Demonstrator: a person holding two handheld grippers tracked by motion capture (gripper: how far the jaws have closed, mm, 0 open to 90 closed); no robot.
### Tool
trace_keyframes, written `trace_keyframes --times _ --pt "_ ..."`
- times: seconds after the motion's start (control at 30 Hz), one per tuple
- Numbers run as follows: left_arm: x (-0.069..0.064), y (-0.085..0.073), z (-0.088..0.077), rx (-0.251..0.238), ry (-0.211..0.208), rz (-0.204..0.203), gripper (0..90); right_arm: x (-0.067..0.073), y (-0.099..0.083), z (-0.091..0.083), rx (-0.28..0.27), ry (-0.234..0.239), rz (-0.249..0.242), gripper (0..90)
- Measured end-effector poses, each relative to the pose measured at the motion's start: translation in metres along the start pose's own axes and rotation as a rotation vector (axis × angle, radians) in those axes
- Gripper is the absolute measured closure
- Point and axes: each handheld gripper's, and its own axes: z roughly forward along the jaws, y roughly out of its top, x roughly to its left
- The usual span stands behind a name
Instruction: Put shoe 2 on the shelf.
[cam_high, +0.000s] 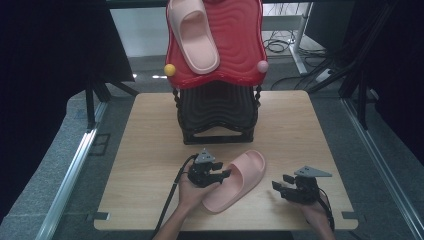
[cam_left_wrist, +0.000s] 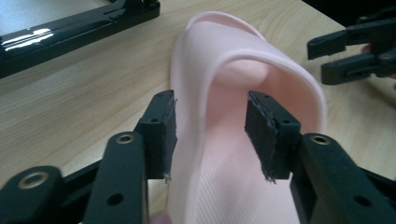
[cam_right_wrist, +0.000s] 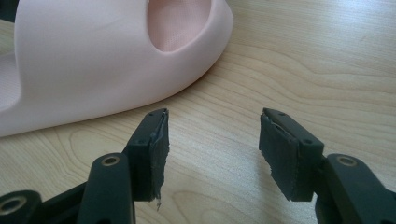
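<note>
While you worked at the pale wooden table (cam_high: 145, 150):
Left gripper (cam_high: 223, 175): your jaws straddled the pink rubber slipper's (cam_high: 237, 180) side wall, pads not pressing.
Right gripper (cam_high: 280, 183): released, empty.

Both grippers matte black: left gripper (cam_high: 226, 174), right gripper (cam_high: 278, 183), frayed rubber pads (cam_left_wrist: 259, 135), brass-ringed screw holes, grey triangular top plates, black cables.

two pink slippers (cam_high: 235, 181), one red-and-black rack (cam_high: 216, 107), two grippers (cam_high: 220, 175), one table (cam_high: 150, 150)
</note>
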Motion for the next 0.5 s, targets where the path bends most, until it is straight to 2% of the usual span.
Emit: trace_keyframes --times 0.17,0.3,0.5 --pt "0.005 0.003 0.013 0.024 -0.009 -0.007 64.1 -0.001 0.000 -0.001 -0.003 -0.003 0.007 42.8" --pt "0.002 0.004 0.021 0.039 -0.006 -0.007 71.2 -0.002 0.000 0.000 0.000 -0.008 0.014 42.9" --pt "0.001 0.004 0.021 0.033 0.025 -0.014 80.5 -0.002 0.000 0.000 -0.005 -0.009 0.024 42.8"
